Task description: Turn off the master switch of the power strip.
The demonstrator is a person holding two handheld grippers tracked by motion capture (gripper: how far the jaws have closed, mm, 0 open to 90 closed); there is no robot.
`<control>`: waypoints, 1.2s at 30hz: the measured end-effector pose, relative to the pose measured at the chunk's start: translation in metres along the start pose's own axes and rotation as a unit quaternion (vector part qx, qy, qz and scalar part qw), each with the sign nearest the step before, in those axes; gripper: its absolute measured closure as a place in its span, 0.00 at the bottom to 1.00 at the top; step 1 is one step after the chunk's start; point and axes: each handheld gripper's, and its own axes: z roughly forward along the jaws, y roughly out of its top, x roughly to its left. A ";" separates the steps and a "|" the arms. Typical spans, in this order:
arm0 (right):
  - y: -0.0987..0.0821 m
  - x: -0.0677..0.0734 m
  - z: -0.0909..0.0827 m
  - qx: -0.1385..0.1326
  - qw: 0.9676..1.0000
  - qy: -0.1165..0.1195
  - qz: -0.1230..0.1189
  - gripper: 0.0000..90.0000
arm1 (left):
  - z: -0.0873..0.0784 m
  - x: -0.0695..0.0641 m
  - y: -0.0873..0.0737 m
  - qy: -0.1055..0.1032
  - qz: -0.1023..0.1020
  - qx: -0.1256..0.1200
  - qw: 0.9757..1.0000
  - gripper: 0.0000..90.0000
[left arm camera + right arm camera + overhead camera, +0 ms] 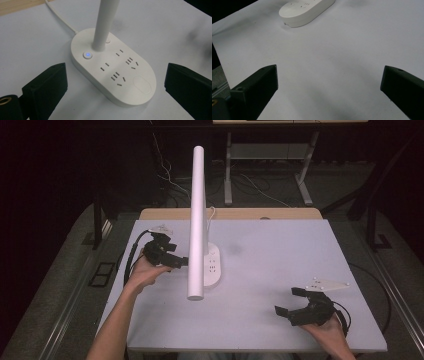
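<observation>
The lamp base [112, 72], mid-table with its blue button [87, 54] lit, lies just ahead between the left gripper's [176, 259] wide-open jaws, while the right gripper [295, 301], also spread and empty, rests well apart near the table's [280, 245] front edge.

In the high view, the lamp arm [197, 220] hides part of the lamp base [214, 265]. The right gripper view's top edge cuts off the base. Socket markings [212, 265] are too small to read.
</observation>
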 end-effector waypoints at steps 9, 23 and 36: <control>0.000 0.000 0.000 0.001 1.000 -0.001 0.001 0.01 | 0.005 0.008 0.007 0.009 -0.011 0.000 1.000 0.06; 0.000 -0.001 0.000 0.001 1.000 0.000 0.000 0.01 | 0.014 0.021 0.013 0.015 -0.027 -0.009 0.999 0.14; 0.000 -0.001 0.000 0.004 1.000 0.000 0.001 0.01 | 0.027 0.035 0.008 0.021 -0.043 -0.016 0.999 0.20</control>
